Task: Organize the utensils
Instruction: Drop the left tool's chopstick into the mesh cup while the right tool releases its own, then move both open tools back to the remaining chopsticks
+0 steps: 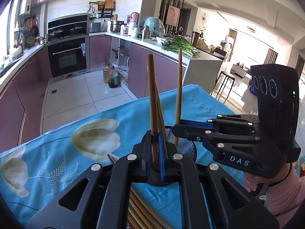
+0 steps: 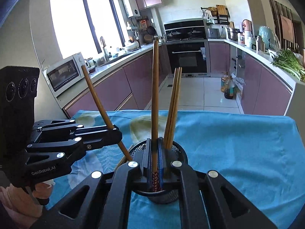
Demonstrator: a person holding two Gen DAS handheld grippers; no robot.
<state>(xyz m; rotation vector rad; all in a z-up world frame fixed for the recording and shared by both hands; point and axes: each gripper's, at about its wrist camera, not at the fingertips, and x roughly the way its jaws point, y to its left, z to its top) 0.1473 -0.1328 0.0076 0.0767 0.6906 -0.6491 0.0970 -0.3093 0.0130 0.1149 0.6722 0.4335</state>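
A black mesh holder point(image 2: 177, 152) stands on the blue cloth; it also shows in the left wrist view point(image 1: 185, 145). Two brown chopsticks point(image 2: 173, 106) lean inside it. My right gripper point(image 2: 154, 164) is shut on one chopstick point(image 2: 154, 95), held upright over the holder's near rim; this gripper also shows in the left wrist view point(image 1: 176, 126). My left gripper point(image 1: 159, 152) is shut on another chopstick point(image 1: 152, 95), held upright beside the holder; in the right wrist view point(image 2: 116, 133) its chopstick point(image 2: 97, 99) slants past the holder's left rim.
More chopsticks point(image 1: 141, 210) lie on the blue flower-print cloth point(image 1: 76, 152) under my left gripper. The table's far edge point(image 2: 209, 112) drops to the kitchen floor. Purple cabinets, an oven and oil bottles point(image 1: 112, 76) stand beyond.
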